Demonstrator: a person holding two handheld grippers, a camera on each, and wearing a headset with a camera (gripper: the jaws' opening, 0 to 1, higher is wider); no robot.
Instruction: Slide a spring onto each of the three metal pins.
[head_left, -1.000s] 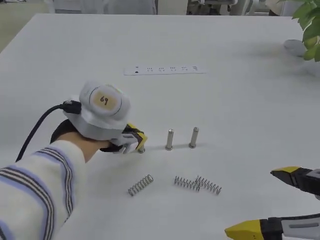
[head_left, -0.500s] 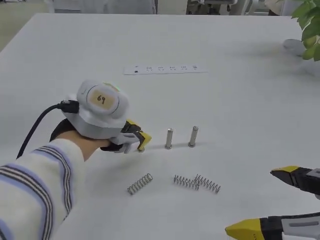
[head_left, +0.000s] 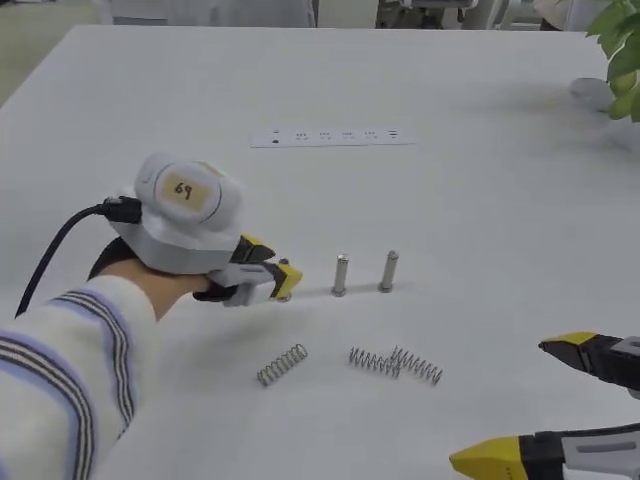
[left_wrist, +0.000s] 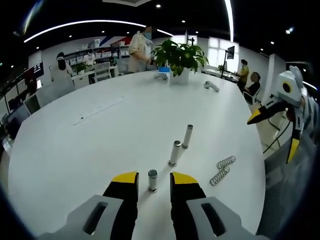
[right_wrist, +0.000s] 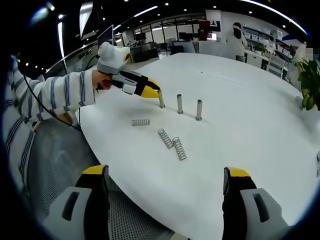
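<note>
White table (head_left: 480, 200) noted as the work surface, with a power strip (head_left: 331, 138) lying flat at 12 o'clock of the work. Left gripper (head_left: 283, 281) is held low at 9 o'clock of the pin row. In its own view its jaws are set narrowly apart astride the left pin (left_wrist: 152, 180), with a slit of table seen on each side, so no pinch is judged. Right gripper (head_left: 500, 405) is held at 5 o'clock with its jaws spread wide and nothing between them. Middle pin (head_left: 341, 275) and right pin (head_left: 389, 271) are standing upright, and no pin carries a spring. Single spring (head_left: 281, 365) is lying flat at 6 o'clock of the left gripper's tips. Two crossed springs (head_left: 395, 366) are lying flat at 6 o'clock of the right pin and at 10 o'clock of the right gripper, judged the nearer tool. Spring axes are horizontal and pin axes vertical, so each spring is judged to need standing up.
</note>
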